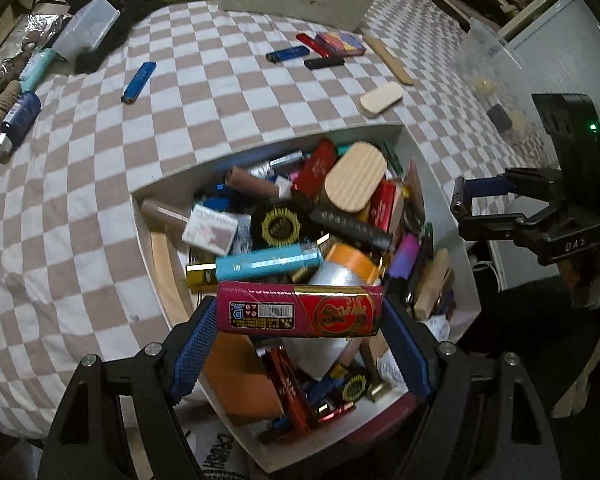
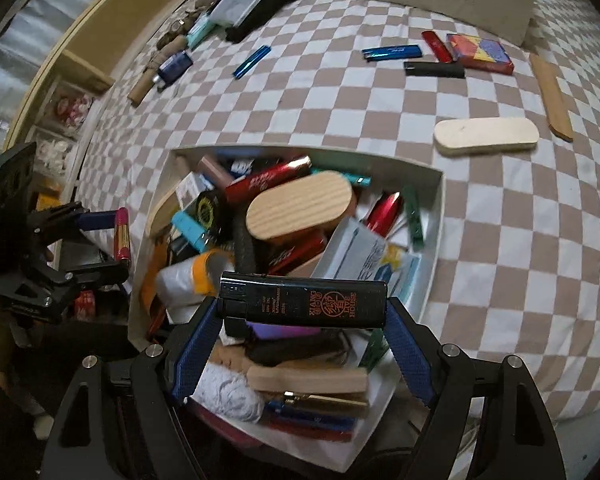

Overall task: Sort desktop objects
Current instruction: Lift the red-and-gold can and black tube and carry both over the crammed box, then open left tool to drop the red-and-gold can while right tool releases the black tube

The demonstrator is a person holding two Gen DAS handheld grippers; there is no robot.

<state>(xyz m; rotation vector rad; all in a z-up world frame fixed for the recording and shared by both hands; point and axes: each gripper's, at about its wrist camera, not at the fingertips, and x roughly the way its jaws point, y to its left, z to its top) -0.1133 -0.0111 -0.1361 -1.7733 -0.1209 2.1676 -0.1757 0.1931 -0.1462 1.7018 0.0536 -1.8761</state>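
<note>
Lighters (image 1: 298, 310) (image 2: 303, 305) clamped, apparently, above box (image 2: 440, 216).

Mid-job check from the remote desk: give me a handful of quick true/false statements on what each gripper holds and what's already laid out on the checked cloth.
1. The left gripper is shut on a red and pink lighter with a barcode label. True.
2. The right gripper is open with nothing in it. False: it is shut on a black lighter with orange lettering.
3. Both grippers are over the white box full of mixed items. True.
4. The pale oval wooden piece on the cloth lies inside the box. False: it lies outside, on the pink and white checked cloth.
5. A black lighter on the cloth lies near a blue lighter. True.
</note>
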